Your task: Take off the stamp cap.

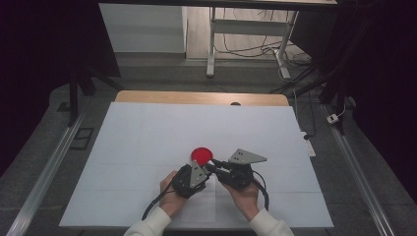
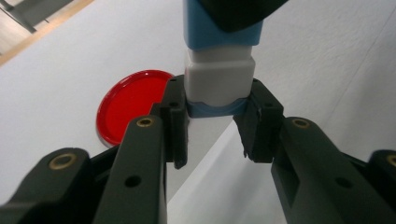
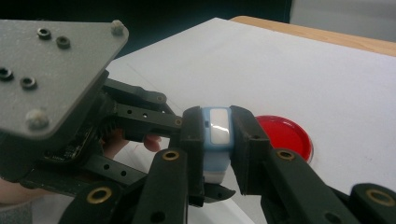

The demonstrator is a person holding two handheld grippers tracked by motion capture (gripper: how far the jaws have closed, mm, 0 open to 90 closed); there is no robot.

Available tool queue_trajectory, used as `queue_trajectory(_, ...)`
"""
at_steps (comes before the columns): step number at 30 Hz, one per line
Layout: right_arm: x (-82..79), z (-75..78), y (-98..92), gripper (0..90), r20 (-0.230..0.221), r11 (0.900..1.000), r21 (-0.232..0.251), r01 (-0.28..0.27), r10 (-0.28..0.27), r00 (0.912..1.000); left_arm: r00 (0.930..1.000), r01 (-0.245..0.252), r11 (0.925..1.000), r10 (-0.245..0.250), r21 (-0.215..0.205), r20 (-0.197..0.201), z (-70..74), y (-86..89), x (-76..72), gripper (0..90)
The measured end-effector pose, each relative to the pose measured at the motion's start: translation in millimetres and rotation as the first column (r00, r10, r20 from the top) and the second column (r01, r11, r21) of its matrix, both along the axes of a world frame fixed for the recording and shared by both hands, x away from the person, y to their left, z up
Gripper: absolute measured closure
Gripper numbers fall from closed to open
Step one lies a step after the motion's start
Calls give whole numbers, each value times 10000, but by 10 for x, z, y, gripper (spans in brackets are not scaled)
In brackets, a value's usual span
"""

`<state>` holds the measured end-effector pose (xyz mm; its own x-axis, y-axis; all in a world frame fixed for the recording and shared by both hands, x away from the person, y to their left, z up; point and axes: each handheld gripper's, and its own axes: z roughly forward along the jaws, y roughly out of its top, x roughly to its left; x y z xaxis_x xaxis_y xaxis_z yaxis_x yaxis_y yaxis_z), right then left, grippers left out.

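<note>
Black ribbed claws (image 2: 217, 123) clamp a boxy blue-and-white block (image 2: 219, 77) beside a glossy red disc (image 2: 130, 105).

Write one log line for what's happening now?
left gripper: shut on block | right gripper: shut on block | lid: on table

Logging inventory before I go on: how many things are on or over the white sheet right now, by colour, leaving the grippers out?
Red: 1, the round red lid lying flat on the white sheet.
Blue and white: 1, the small block, clamped between both grippers above the sheet.
Total: 2
</note>
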<state>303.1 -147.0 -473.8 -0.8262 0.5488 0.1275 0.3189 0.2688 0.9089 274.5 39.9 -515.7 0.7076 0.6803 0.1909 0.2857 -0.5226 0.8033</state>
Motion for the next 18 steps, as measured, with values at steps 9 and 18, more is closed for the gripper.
queue_trajectory(9,-14,177,-143,751,612,9966,646,511,-551,9966,9961,-470,9988,458,-151,-756,-126,126,66,654)
queue_trajectory(18,28,179,-198,751,456,9959,703,576,-609,9971,9978,-354,9979,322,-551,-575,-62,129,49,653)
